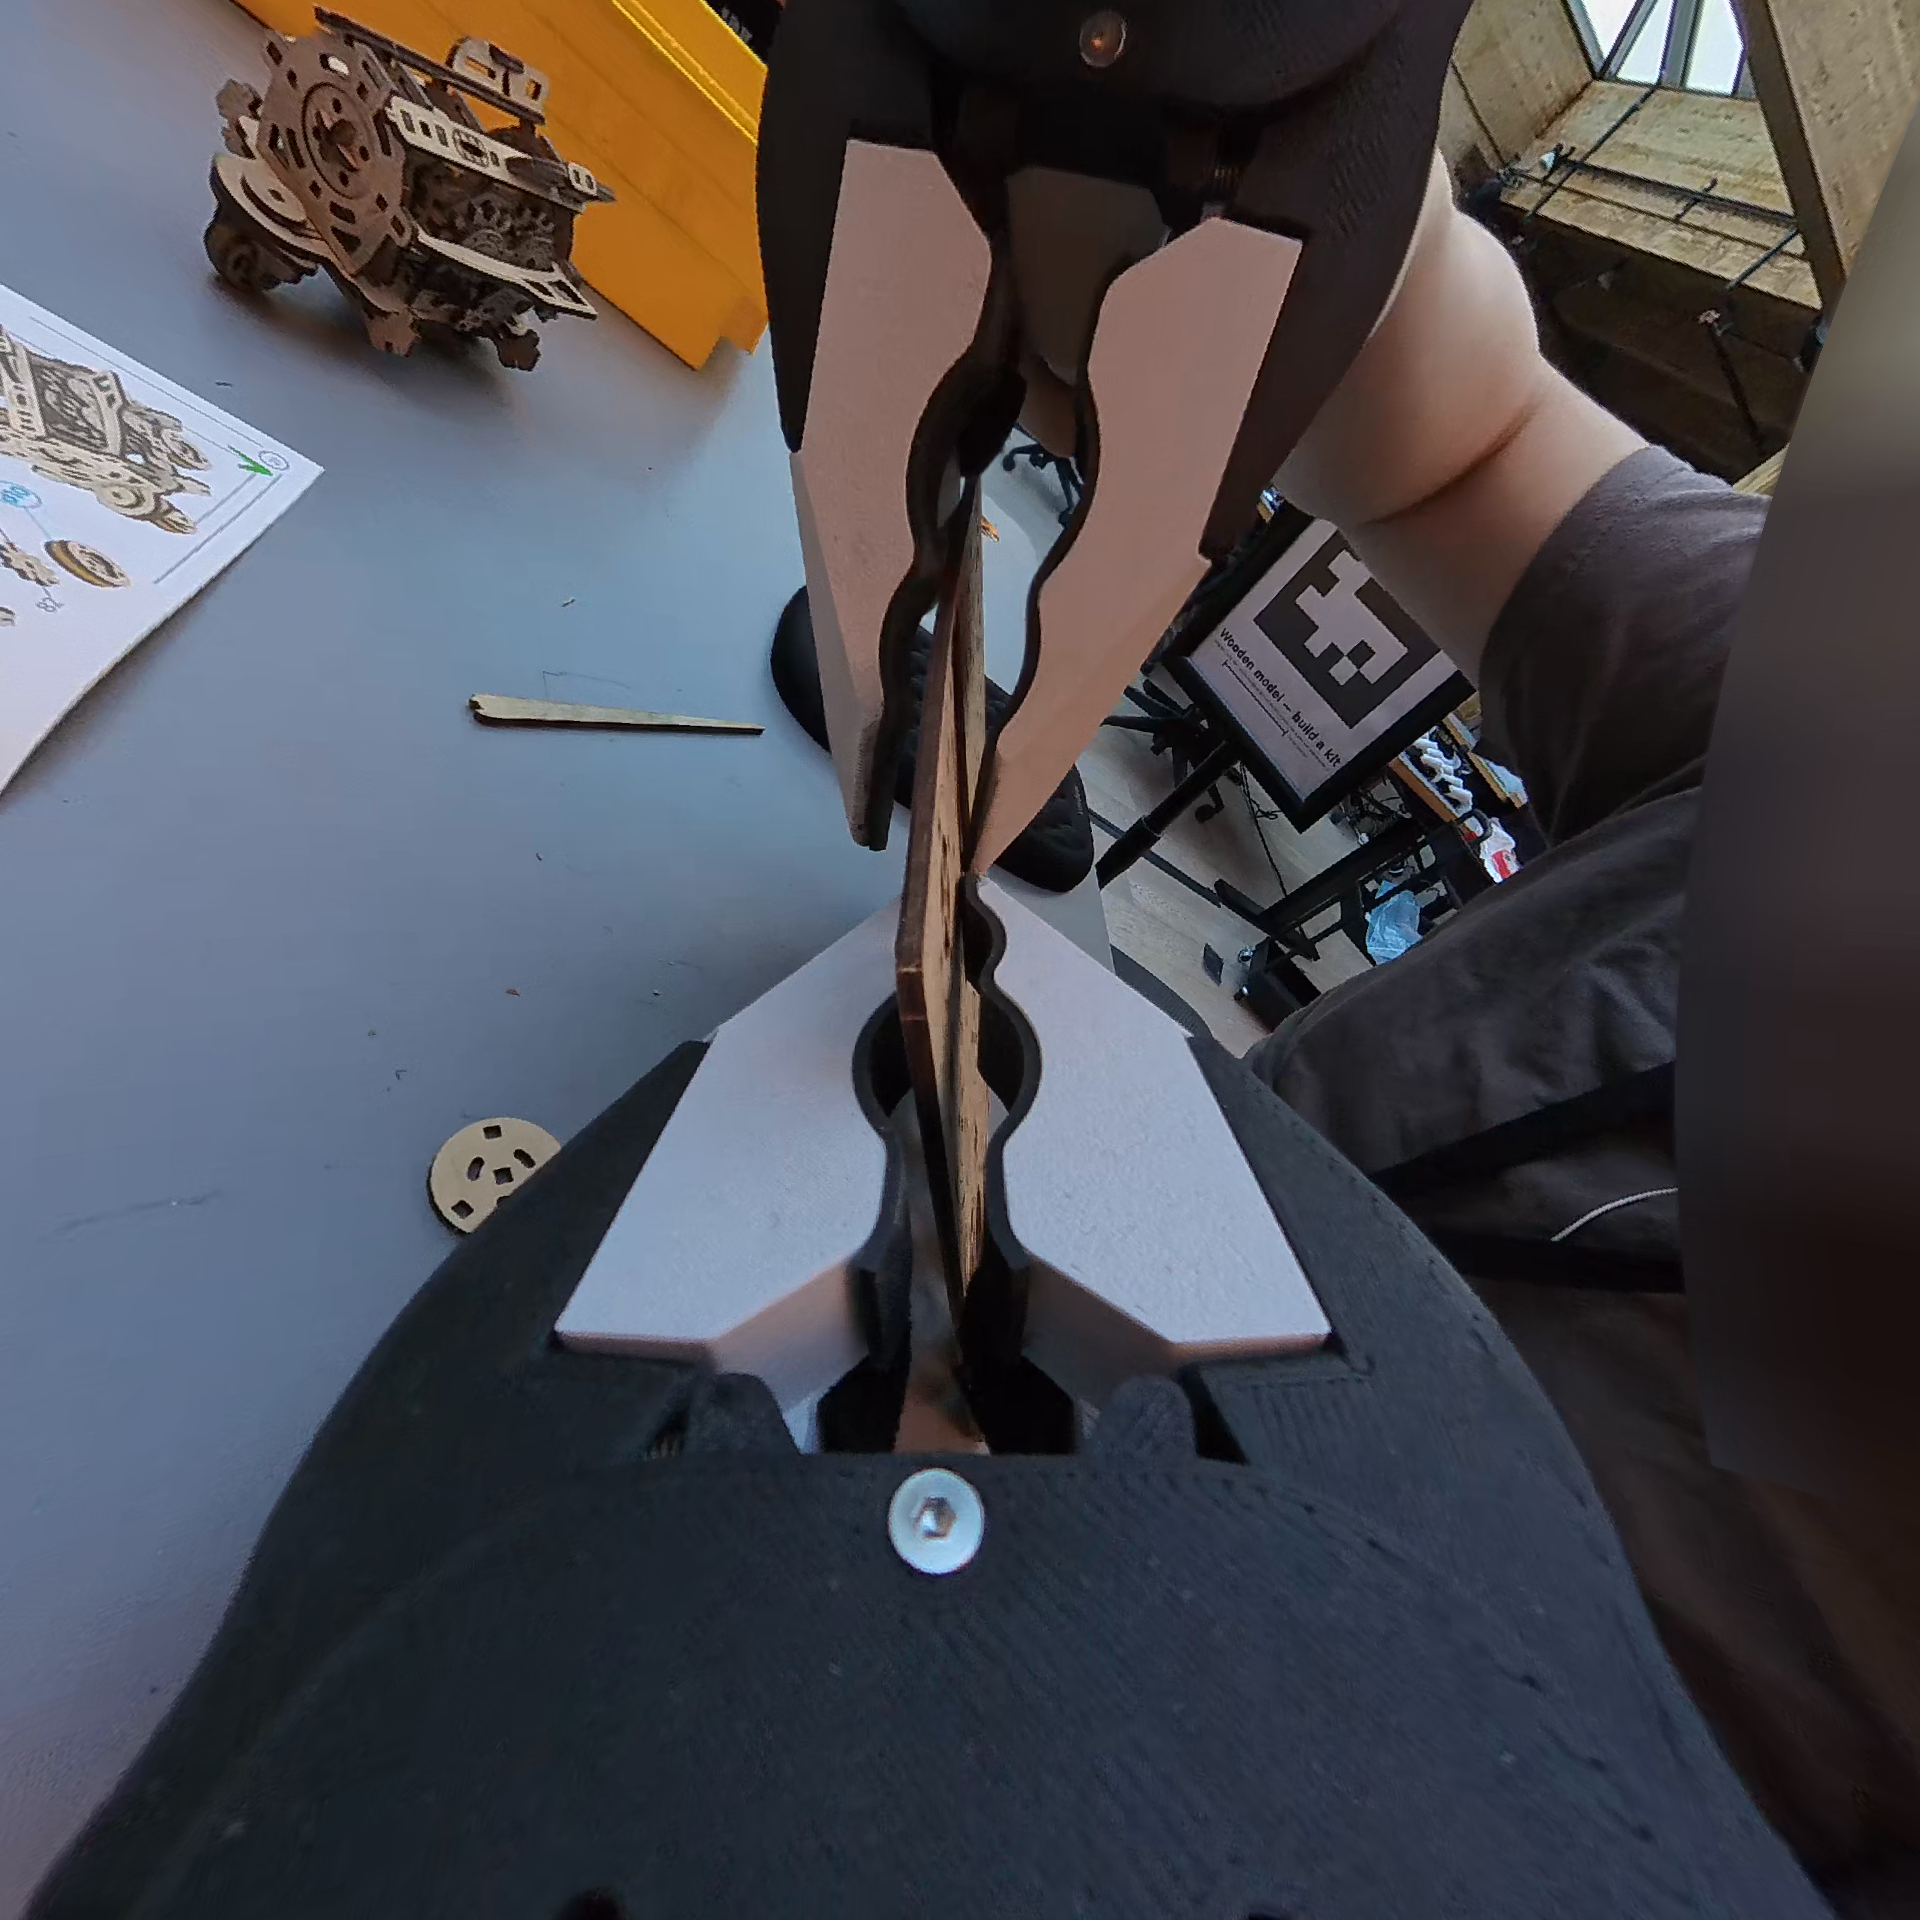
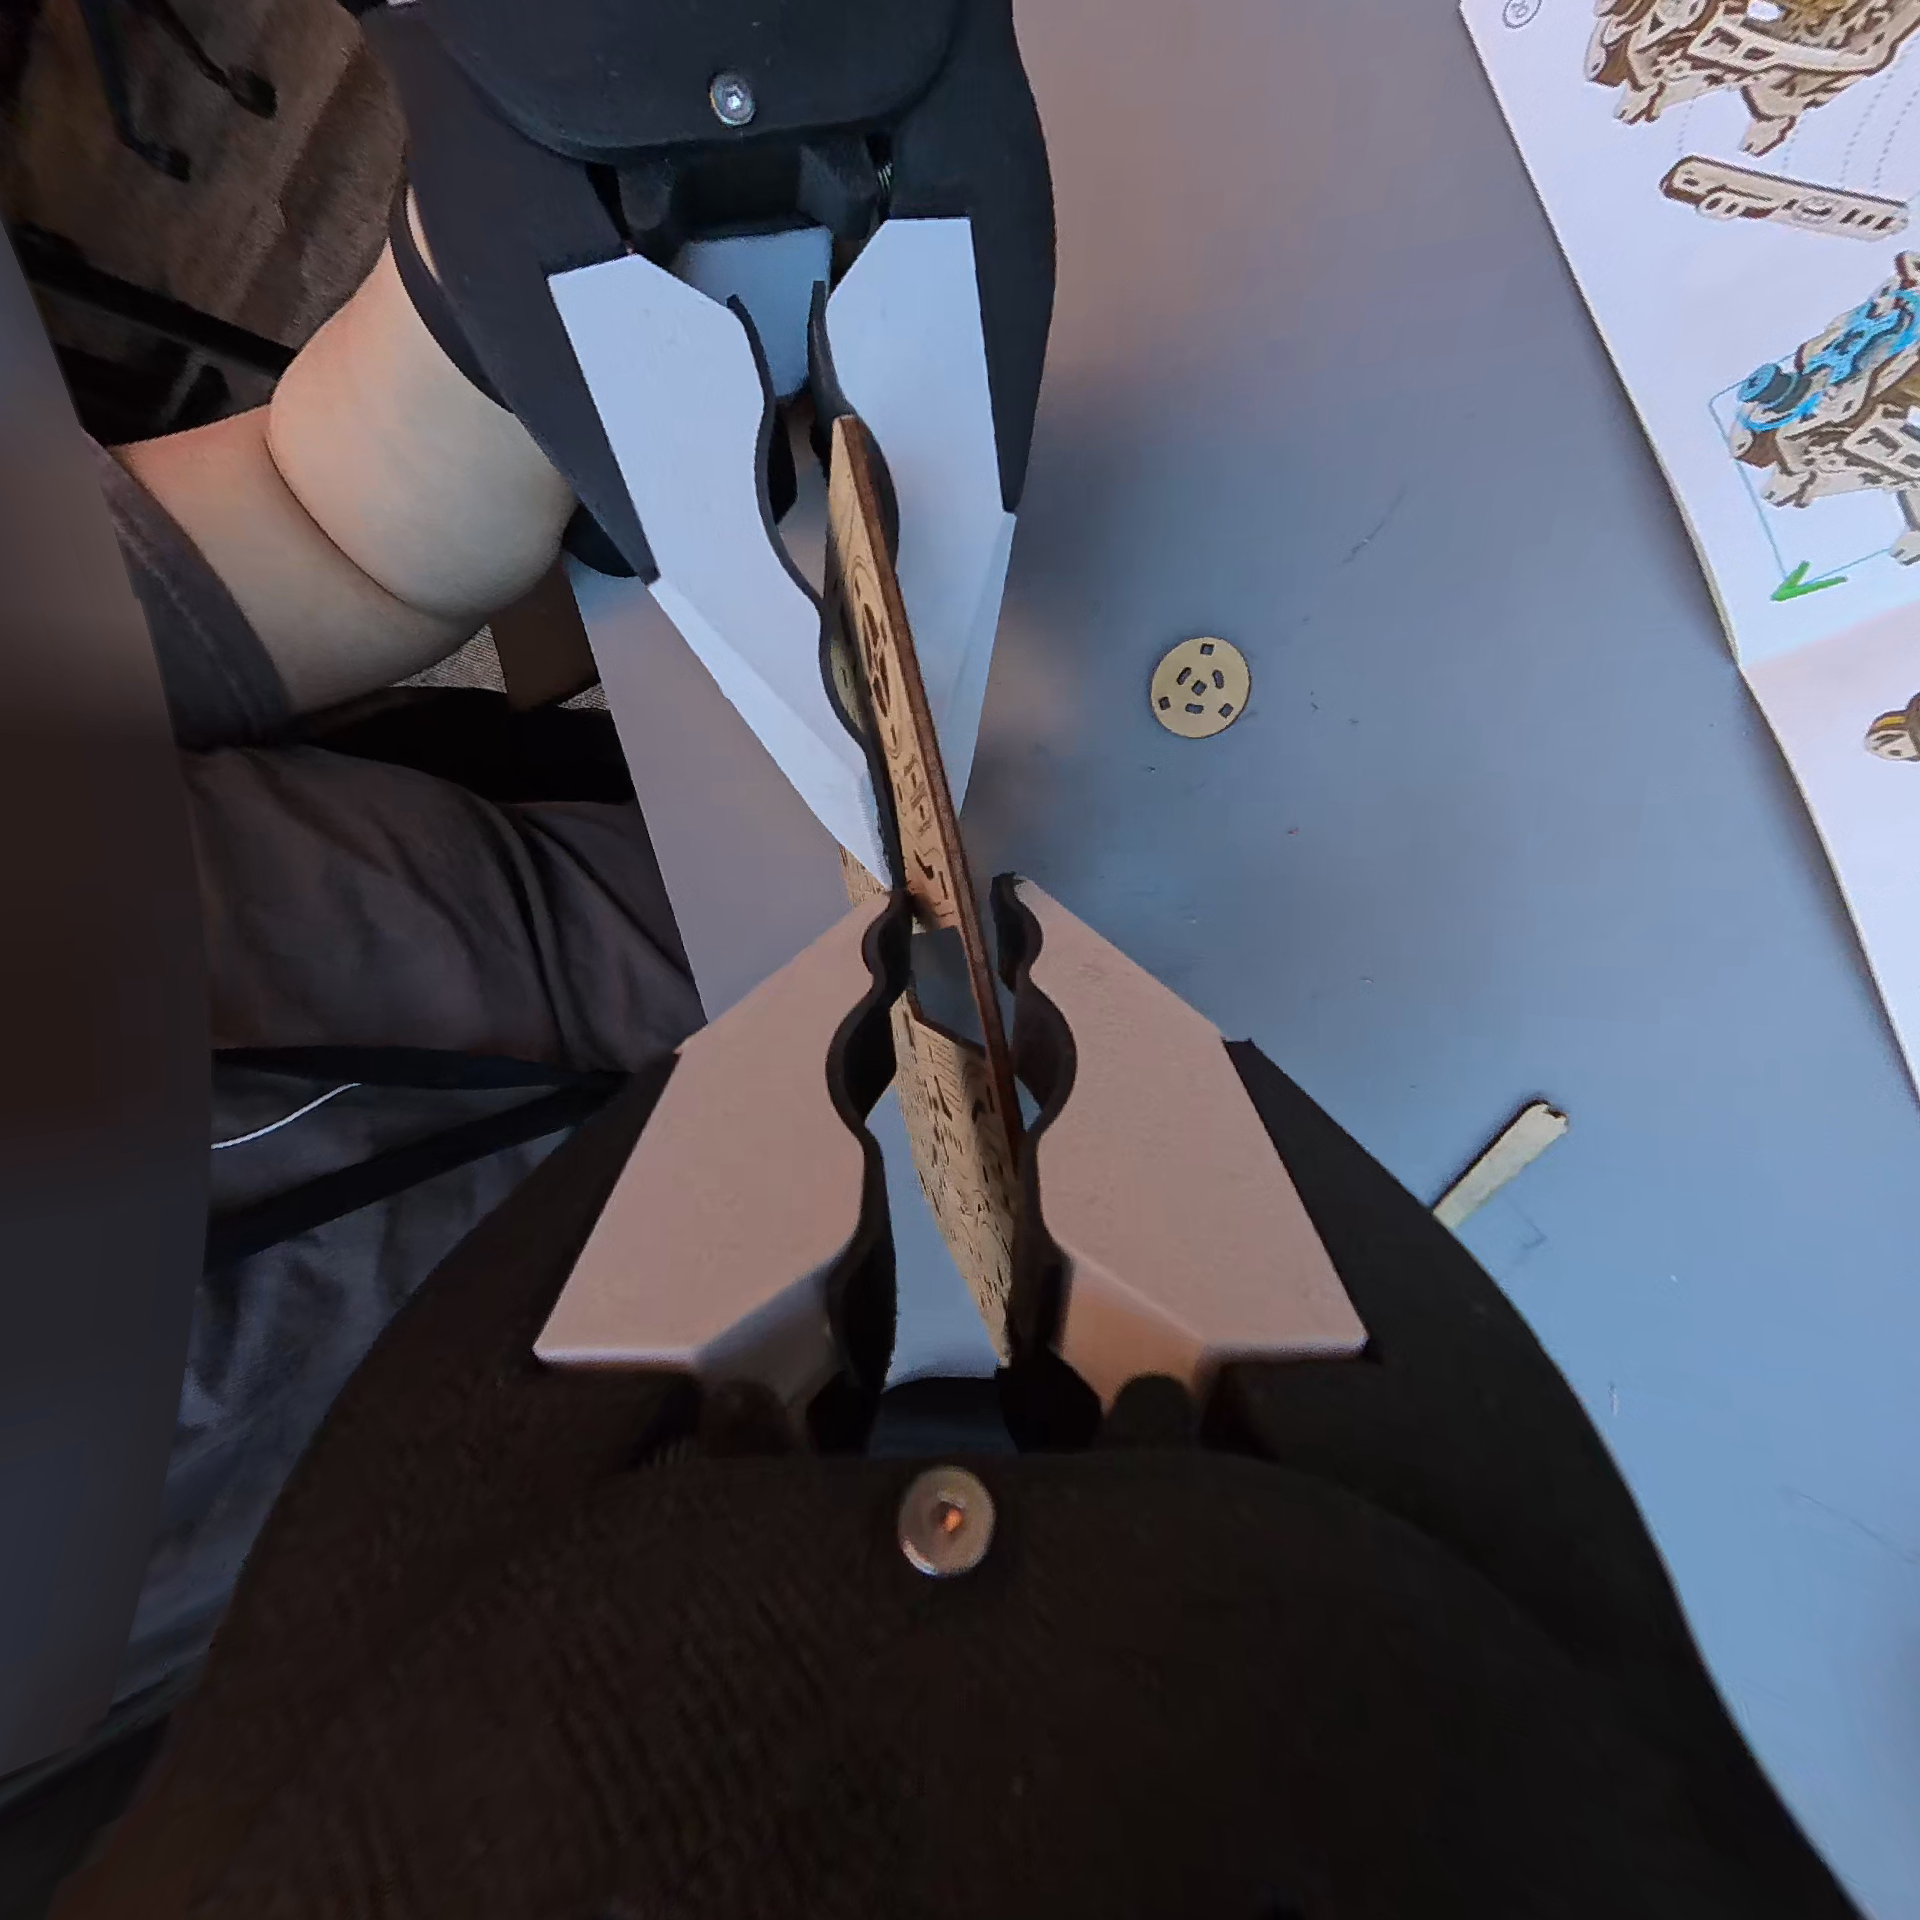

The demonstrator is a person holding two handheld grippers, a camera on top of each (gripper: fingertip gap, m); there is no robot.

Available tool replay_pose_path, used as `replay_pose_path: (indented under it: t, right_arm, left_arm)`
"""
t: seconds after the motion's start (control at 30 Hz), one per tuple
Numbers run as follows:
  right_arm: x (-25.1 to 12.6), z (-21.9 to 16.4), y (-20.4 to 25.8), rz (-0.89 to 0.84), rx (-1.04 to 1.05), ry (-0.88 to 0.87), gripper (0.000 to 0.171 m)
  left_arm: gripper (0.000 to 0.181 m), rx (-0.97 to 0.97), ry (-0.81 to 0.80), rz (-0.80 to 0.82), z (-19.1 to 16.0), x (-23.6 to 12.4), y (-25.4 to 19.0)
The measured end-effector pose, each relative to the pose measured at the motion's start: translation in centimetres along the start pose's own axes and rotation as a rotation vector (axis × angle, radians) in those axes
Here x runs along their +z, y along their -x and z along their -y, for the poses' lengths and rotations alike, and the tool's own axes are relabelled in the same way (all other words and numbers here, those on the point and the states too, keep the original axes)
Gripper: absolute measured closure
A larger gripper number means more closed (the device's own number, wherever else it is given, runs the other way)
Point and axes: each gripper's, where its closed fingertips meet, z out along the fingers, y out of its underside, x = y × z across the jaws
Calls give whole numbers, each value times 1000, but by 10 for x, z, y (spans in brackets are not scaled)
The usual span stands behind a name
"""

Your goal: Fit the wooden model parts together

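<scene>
A thin laser-cut wooden sheet (image 1: 938,1039) is held edge-on above the grey table (image 1: 416,883), gripped from opposite ends by both grippers. My left gripper (image 1: 935,909) is shut on its near end. My right gripper (image 1: 925,842) comes in from the top of the left wrist view and pinches the far end. In the right wrist view my right gripper (image 2: 951,899) is closed around the engraved sheet (image 2: 904,748), and the left gripper (image 2: 920,821) faces it tip to tip. A partly built wooden model (image 1: 405,197) stands at the far left.
A round wooden disc (image 1: 488,1172) (image 2: 1200,688) and a thin wooden stick (image 1: 613,714) (image 2: 1496,1164) lie on the table. An instruction sheet (image 1: 104,520) (image 2: 1766,364) lies beside them. A yellow bin (image 1: 644,156) stands behind the model. A person's arm (image 1: 1455,364) is at the table edge. Left and right tips are no more than a few centimetres apart. The partly built wooden model (image 1: 405,197) lies around 25 cm away from my right fingertips.
</scene>
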Motion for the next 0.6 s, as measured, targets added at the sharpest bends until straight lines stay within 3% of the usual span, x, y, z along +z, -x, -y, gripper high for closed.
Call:
replay_pose_path:
  t: [0.2,0.6]
  right_arm:
    - [-1,3,-1,48,71,-45,157]
    - [0,3,-10,-13,187,-18,156]
  left_arm:
    - [181,5,-18,12,3,-2,1]
    - [181,-89,-54,28,3,0,8]
